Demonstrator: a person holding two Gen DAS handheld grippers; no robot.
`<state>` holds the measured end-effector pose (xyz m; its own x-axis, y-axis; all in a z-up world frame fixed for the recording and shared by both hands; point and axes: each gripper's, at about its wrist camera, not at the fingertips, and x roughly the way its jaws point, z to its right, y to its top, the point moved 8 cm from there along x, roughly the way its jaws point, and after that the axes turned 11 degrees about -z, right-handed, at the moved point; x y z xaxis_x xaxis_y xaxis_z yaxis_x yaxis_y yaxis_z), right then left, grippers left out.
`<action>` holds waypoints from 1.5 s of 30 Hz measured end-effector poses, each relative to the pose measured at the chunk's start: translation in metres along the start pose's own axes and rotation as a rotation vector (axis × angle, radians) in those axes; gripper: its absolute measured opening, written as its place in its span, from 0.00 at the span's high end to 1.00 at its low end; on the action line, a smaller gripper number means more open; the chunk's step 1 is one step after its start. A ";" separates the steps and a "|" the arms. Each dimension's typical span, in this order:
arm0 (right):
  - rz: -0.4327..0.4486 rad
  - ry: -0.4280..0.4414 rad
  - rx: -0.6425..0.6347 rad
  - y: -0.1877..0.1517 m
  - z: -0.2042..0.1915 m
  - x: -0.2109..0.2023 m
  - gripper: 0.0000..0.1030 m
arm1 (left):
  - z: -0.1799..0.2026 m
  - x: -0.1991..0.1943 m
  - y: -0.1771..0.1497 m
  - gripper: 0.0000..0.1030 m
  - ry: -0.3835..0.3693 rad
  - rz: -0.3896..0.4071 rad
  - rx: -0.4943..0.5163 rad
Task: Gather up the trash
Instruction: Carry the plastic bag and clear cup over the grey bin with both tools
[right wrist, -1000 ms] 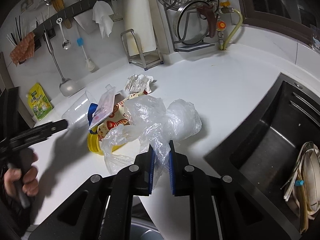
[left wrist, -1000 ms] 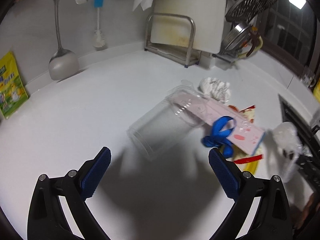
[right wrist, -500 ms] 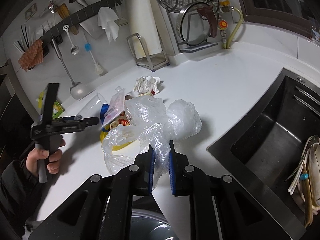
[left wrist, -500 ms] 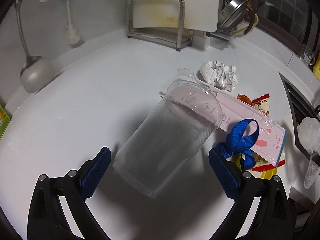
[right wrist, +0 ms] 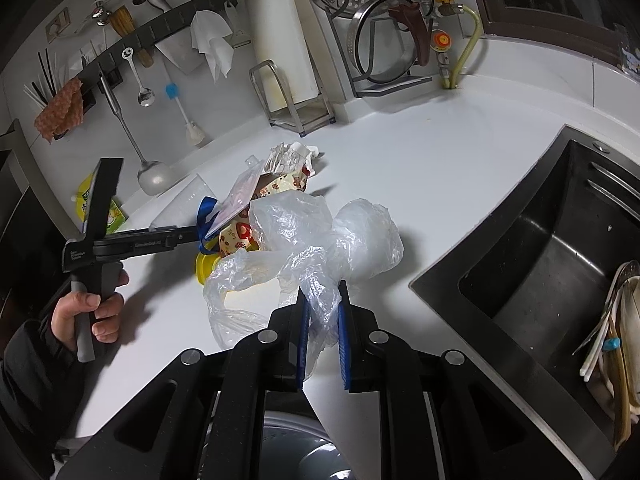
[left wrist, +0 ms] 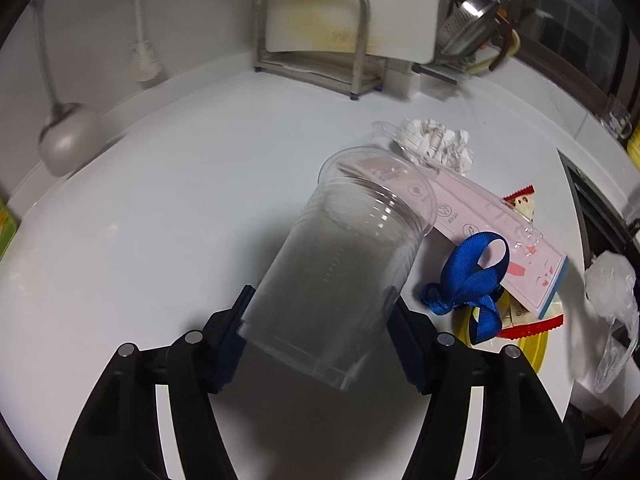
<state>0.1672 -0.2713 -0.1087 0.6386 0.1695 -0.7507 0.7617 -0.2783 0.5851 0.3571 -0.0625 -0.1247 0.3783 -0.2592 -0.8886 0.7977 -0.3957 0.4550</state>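
A clear plastic cup (left wrist: 344, 264) lies on its side on the white counter (left wrist: 160, 208). My left gripper (left wrist: 320, 312) has its blue pads closed against the cup's lower sides; it shows from the side in the right wrist view (right wrist: 176, 236). Beside the cup lie a pink packet (left wrist: 492, 216), a blue ribbon (left wrist: 468, 276), a crumpled paper (left wrist: 436, 144), a red snack wrapper (left wrist: 524, 204) and a yellow lid (left wrist: 528, 344). My right gripper (right wrist: 322, 312) is shut on a clear plastic bag (right wrist: 320, 236) spread over the counter next to the trash pile.
A dark sink (right wrist: 540, 280) with dishes lies at the right. A metal stand with a cutting board (left wrist: 348, 20) and a dish rack (right wrist: 384, 28) stand at the back wall. A ladle (left wrist: 64, 136) and a brush (left wrist: 140, 60) hang at the left.
My left gripper moved forward around the clear cup and closed its pads on it. The right gripper kept its hold on the plastic bag.
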 end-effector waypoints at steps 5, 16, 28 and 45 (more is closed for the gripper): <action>0.000 -0.005 0.003 -0.008 0.000 -0.003 0.88 | -0.008 -0.033 -0.017 0.40 0.061 0.078 -0.083; 0.002 0.036 0.006 -0.040 -0.013 -0.023 0.88 | 0.016 -0.105 -0.078 0.40 0.161 0.215 -0.156; 0.017 0.068 -0.007 -0.081 -0.024 -0.064 0.88 | 0.076 -0.151 -0.154 0.40 0.189 0.288 -0.179; 0.026 0.097 -0.027 -0.142 -0.026 -0.109 0.88 | 0.130 -0.175 -0.230 0.40 0.180 0.284 -0.159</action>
<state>-0.0073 -0.2258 -0.1021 0.6644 0.2535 -0.7030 0.7469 -0.2586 0.6126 0.0464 -0.0406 -0.0668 0.6606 -0.1746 -0.7301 0.7064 -0.1848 0.6833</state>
